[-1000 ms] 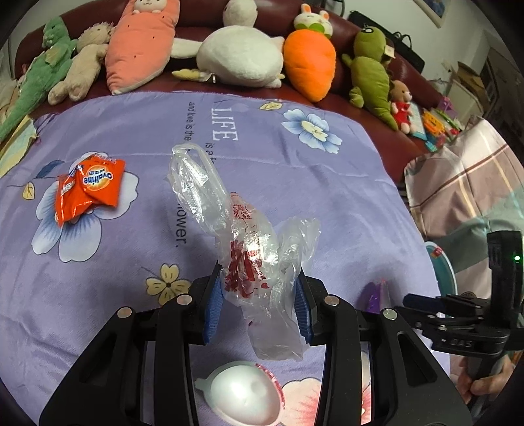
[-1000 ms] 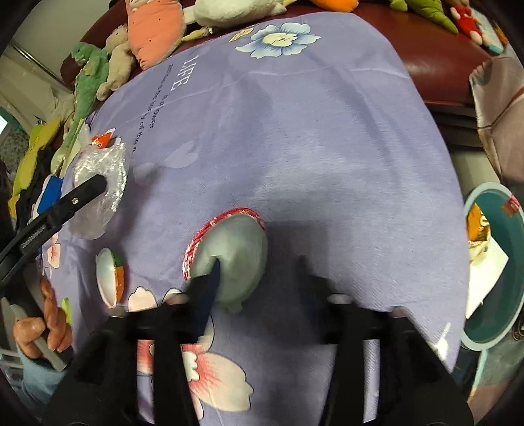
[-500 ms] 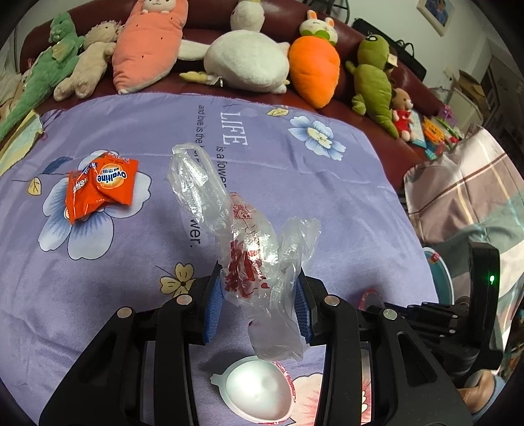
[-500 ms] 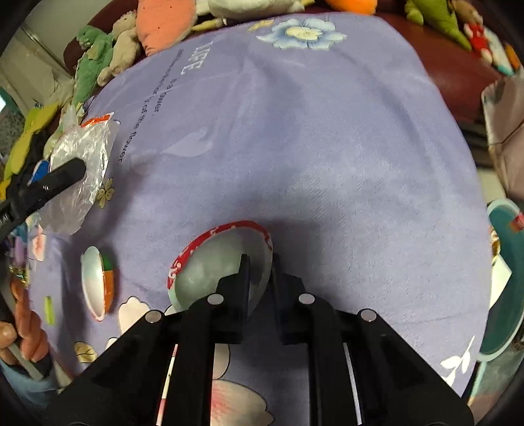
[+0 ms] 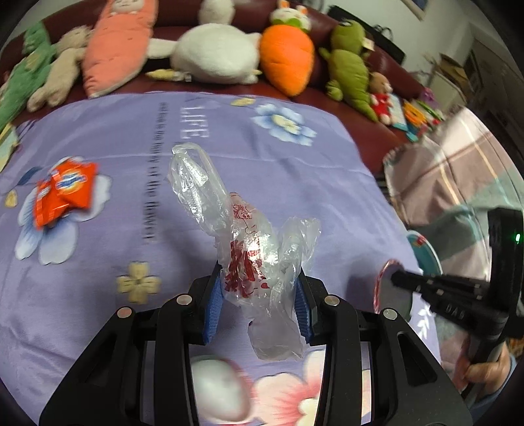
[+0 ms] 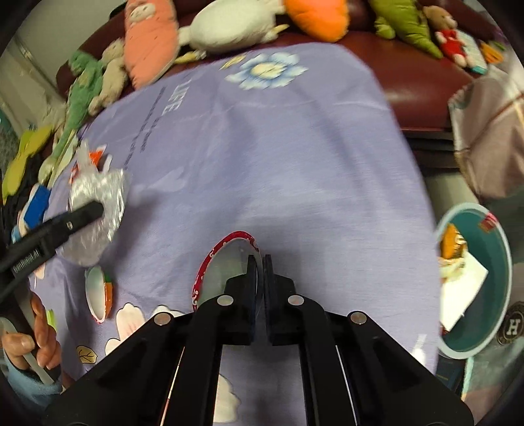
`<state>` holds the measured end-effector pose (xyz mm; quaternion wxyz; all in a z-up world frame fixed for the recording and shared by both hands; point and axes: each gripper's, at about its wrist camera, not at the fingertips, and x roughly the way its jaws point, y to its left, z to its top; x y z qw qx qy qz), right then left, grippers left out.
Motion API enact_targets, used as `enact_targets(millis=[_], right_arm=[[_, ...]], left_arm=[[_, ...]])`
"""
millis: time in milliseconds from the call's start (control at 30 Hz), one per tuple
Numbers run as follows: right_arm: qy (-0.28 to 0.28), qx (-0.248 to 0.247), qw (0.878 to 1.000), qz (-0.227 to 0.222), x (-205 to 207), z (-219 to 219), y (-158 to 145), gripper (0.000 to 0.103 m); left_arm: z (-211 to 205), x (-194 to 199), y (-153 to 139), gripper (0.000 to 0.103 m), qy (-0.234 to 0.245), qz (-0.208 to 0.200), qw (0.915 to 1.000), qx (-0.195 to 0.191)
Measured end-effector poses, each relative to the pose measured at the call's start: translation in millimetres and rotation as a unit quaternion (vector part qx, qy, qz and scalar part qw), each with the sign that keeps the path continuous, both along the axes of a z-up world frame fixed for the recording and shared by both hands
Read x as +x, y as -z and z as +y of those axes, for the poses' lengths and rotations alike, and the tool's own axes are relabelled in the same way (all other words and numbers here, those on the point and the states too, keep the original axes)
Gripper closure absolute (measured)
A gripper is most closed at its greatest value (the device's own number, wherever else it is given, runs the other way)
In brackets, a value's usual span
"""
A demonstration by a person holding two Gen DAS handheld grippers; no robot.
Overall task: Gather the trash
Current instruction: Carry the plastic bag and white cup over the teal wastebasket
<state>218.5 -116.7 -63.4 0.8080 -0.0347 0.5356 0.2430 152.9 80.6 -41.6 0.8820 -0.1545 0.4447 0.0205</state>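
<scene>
Ahead of the right tongs (image 6: 259,262) the purple tabletop (image 6: 278,157) lies bare up to the row of plush toys (image 6: 229,26), while the left tongs (image 5: 258,295) have orange packets (image 5: 62,193) far-left and a white cup (image 5: 217,386) just below.

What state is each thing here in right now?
Left tongs: shut on the plastic bag.
Right tongs: just closed, pinching the red-rimmed cup, tipped on edge.
Orange packets: lying on the cloth.
Bin: open, partly filled.
</scene>
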Motion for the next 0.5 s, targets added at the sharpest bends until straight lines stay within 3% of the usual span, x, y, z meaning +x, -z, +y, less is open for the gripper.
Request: enact_targets(millis=[133, 267, 500], right_arm=[[0.039, 0.009, 0.999, -0.021, 8, -40, -21, 0.099], [0.103, 0.018, 0.993, -0.054, 19, -113, -50, 0.099], [0.194, 0.026, 0.977, -0.080, 30, -234, -66, 0.099]], left_arm=[[-42, 18, -7, 0.064, 0.046, -0.003, 0.9990, -0.002], [-97, 40, -11, 0.064, 0.100, -0.005, 0.9950, 0.001], [-217, 79, -8, 0.064, 0.198, 0.008, 0.9800, 0.015]])
